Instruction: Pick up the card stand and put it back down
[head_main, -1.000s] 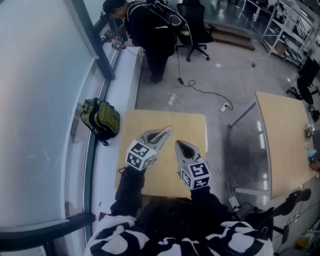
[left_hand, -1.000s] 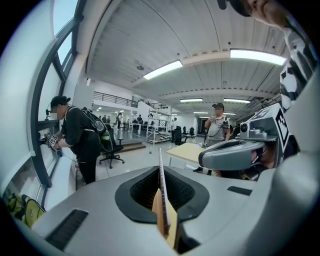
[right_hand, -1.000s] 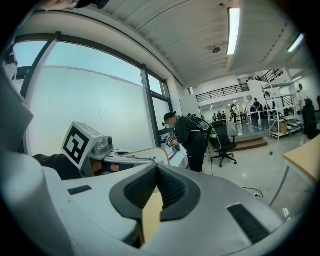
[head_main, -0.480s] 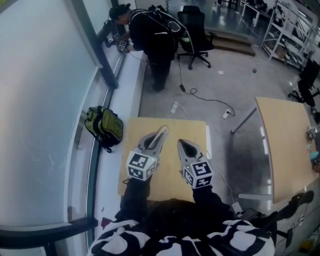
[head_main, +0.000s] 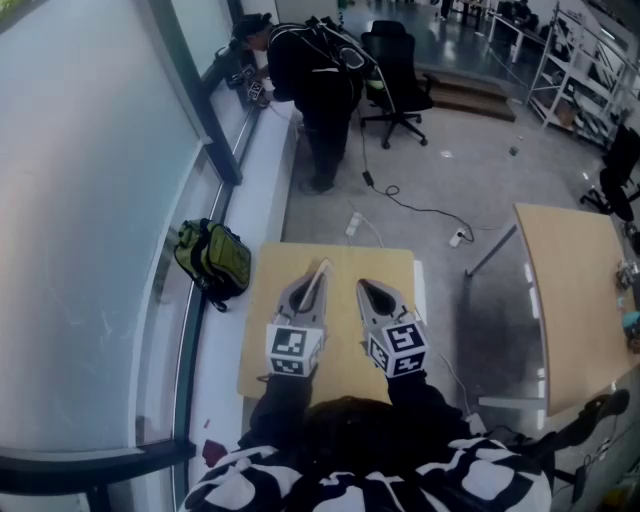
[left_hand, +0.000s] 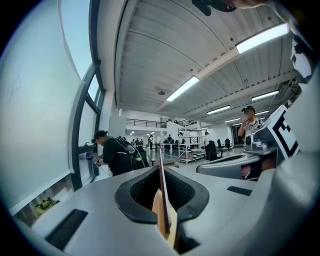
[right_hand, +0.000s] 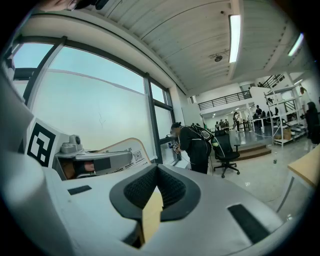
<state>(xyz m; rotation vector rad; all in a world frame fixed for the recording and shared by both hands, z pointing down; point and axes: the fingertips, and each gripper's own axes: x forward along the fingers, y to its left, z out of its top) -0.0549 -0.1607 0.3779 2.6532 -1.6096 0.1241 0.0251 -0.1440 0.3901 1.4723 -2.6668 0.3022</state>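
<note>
The card stand (head_main: 320, 272) is a thin flat card held upright and edge-on over the small wooden table (head_main: 265, 300). My left gripper (head_main: 308, 290) is shut on it. In the left gripper view the card stand (left_hand: 161, 185) rises as a narrow dark strip from between the closed jaws. From the right gripper view the card stand (right_hand: 122, 152) shows its rounded top and printed face above the left gripper (right_hand: 95, 162). My right gripper (head_main: 372, 292) hovers beside the left one, shut, with nothing in it.
A green backpack (head_main: 215, 260) lies on the window ledge left of the table. A person (head_main: 315, 80) stands at the ledge farther back, near an office chair (head_main: 400, 70). Cables (head_main: 400, 200) run across the floor. A second wooden table (head_main: 570, 290) stands to the right.
The left gripper has turned from pointing up and right to pointing nearly straight ahead, still holding the card stand. Both grippers sit a little lower in the head view.
</note>
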